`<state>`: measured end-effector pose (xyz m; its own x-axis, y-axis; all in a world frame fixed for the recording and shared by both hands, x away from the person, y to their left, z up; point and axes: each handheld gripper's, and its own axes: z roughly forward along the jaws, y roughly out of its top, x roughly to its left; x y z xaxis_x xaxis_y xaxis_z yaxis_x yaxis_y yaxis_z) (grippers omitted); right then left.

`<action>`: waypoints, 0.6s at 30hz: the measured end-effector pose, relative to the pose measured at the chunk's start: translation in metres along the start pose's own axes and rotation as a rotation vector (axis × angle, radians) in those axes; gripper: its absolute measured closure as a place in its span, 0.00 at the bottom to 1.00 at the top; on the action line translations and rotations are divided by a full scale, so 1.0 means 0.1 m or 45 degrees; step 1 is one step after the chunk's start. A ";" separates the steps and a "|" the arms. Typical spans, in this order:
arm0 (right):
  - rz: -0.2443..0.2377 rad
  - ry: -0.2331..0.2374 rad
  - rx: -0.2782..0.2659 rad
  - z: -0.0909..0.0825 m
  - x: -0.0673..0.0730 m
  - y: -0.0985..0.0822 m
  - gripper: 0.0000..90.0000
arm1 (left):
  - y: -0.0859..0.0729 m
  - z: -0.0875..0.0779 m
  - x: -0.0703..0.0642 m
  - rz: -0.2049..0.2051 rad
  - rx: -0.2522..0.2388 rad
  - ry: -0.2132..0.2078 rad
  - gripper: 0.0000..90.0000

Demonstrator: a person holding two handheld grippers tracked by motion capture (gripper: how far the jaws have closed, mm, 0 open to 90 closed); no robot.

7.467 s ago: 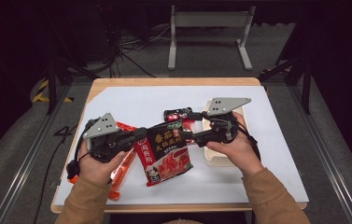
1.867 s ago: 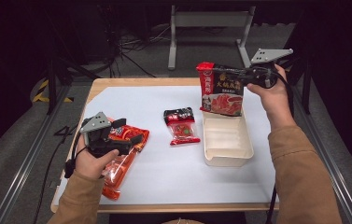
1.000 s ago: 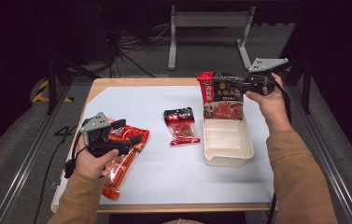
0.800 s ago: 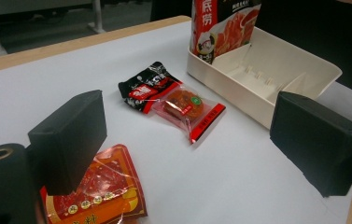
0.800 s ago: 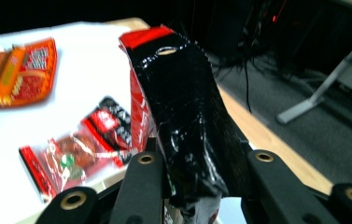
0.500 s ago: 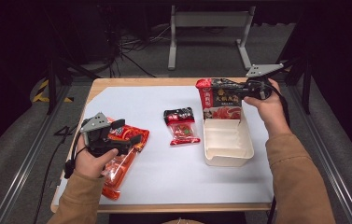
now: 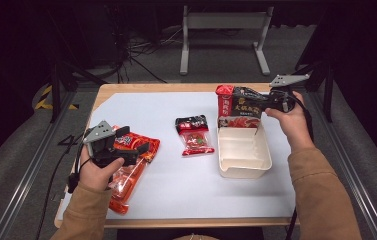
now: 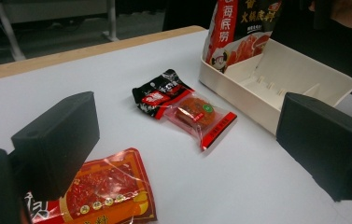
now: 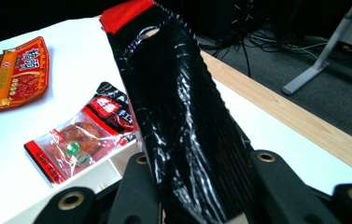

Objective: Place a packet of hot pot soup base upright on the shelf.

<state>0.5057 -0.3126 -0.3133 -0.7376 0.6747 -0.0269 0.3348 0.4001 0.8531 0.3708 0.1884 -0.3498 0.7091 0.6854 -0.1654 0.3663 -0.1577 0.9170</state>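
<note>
Here, at the left side of the white table (image 7: 166, 185), the left gripper (image 7: 138, 148) is resting low over an orange-red sauce packet (image 7: 126, 172), which is lying flat near the table's left edge. In the left gripper view its two black jaws are standing wide apart with nothing between them; the packet's corner (image 8: 103, 191) is lying just under the left-hand jaw, though whether the jaw is touching it I cannot tell. The person's left hand (image 7: 98, 170) is wrapping the gripper's handle, and a black cable (image 7: 76, 172) is trailing off beside the wrist.

Toward the middle, a small black-and-red seasoning packet (image 7: 193, 135) is lying flat on the table, well apart from both grippers; its clear window is showing a reddish block (image 8: 194, 111).

Further right, a cream plastic tray (image 7: 246, 170) is sitting on the table with its inner dividers bare. The right gripper (image 7: 261, 104), held in the right hand (image 7: 291, 120) above the tray's far end, is clamping a large black-and-red soup base bag (image 7: 238, 107) by its edge. The bag is hanging upright, its lower part dipping inside the tray's far end. In the right gripper view the jaws are pressing on either side of the bag's glossy black back (image 9: 187, 130), which is blocking most of the table beyond.
</note>
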 end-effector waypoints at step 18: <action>0.091 -0.076 -0.073 -0.12 0.00 -0.10 0.52 | 0.02 0.02 0.10 -0.012 0.007 0.021 0.06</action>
<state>0.4955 -0.3236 -0.3154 -0.6761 0.7367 0.0054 0.3501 0.3148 0.8822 0.3795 0.1937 -0.3506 0.6957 0.6983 -0.1682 0.3763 -0.1549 0.9134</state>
